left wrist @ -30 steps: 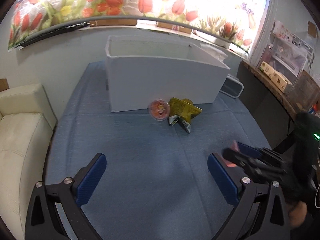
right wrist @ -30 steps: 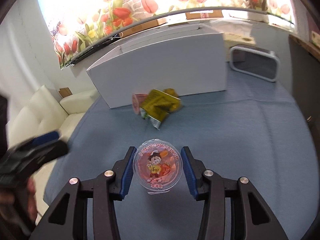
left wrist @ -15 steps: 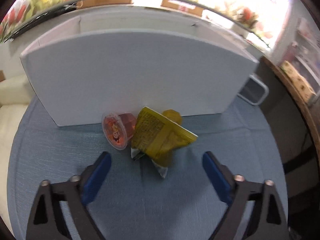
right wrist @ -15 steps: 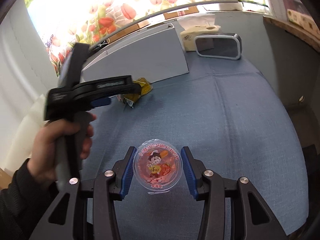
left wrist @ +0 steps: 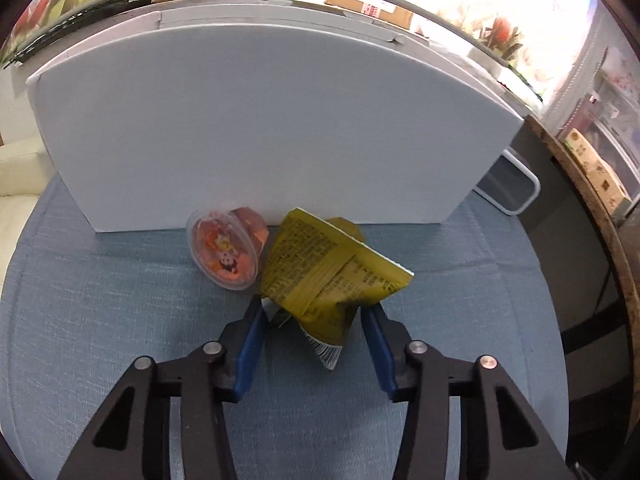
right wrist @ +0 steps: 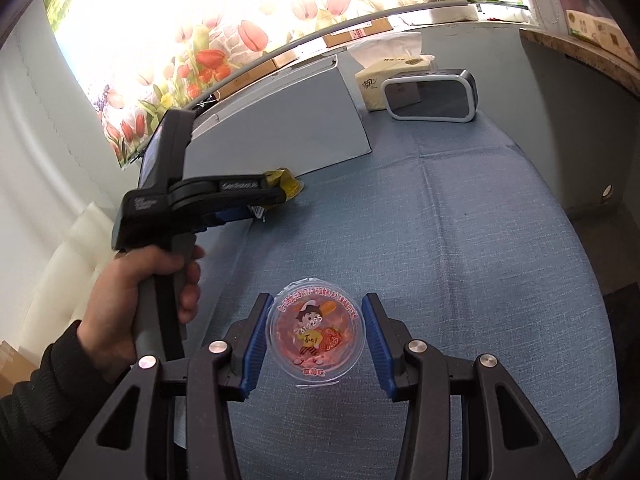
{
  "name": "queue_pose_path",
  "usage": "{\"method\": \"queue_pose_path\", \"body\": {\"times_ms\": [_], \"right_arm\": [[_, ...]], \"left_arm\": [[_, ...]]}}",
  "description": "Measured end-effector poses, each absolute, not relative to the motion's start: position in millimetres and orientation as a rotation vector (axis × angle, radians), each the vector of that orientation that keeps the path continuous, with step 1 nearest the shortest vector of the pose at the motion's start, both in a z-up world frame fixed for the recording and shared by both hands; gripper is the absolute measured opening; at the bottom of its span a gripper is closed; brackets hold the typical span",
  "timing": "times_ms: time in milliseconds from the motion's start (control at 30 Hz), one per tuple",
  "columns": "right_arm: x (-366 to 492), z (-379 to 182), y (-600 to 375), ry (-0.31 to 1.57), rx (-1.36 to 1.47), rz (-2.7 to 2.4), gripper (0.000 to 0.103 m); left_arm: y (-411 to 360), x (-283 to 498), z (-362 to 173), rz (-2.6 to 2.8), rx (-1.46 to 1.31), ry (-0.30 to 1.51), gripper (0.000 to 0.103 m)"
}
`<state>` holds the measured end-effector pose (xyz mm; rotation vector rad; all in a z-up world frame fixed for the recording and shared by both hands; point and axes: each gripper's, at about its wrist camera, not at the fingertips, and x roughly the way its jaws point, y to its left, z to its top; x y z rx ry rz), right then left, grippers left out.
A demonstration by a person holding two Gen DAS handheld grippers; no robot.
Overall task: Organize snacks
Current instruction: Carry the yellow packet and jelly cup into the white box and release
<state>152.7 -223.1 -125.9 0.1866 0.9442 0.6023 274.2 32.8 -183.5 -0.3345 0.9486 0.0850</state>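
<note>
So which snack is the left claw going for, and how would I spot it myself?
Find the big white box standing on the blue cloth-covered table. At the foot of its front wall lie two snacks: a round clear jelly cup tipped on its side and, right of it, a crinkled yellow foil packet. The packet is the one, flat, printed with small text, sitting between the left claw pads.

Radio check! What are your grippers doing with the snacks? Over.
Left gripper closing around yellow packet. Right gripper holds jelly cup. Second jelly cup beside packet, by white box.
</note>
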Motion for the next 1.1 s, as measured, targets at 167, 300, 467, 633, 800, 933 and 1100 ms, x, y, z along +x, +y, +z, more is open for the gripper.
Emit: {"method": "queue_pose_path", "body": {"times_ms": [167, 300, 467, 633, 800, 933, 1100], "right_arm": [[151, -123, -223, 0.939, 0.188, 0.606, 0.049], [147, -119, -220, 0.932, 0.188, 0.616, 0.049], [146, -112, -213, 0.909, 0.177, 0.63, 0.049], [154, -100, -199, 0.876, 0.146, 0.649, 0.05], [177, -82, -178, 0.84, 0.1, 0.677, 0.05], [201, -63, -158, 0.799, 0.059, 0.692, 0.05], [242, -36, -130, 0.756, 0.038, 0.71, 0.05]], "left_arm": [[32, 250, -179, 0.043, -0.336, 0.924, 0.049], [28, 225, -161, 0.008, -0.297, 0.881, 0.049], [29, 181, -133, -0.028, -0.261, 0.83, 0.049], [34, 145, -103, -0.042, -0.234, 0.787, 0.049], [48, 134, -81, -0.045, -0.229, 0.754, 0.049], [63, 149, -66, -0.031, -0.224, 0.732, 0.049], [89, 193, -46, -0.02, -0.229, 0.702, 0.049]]}}
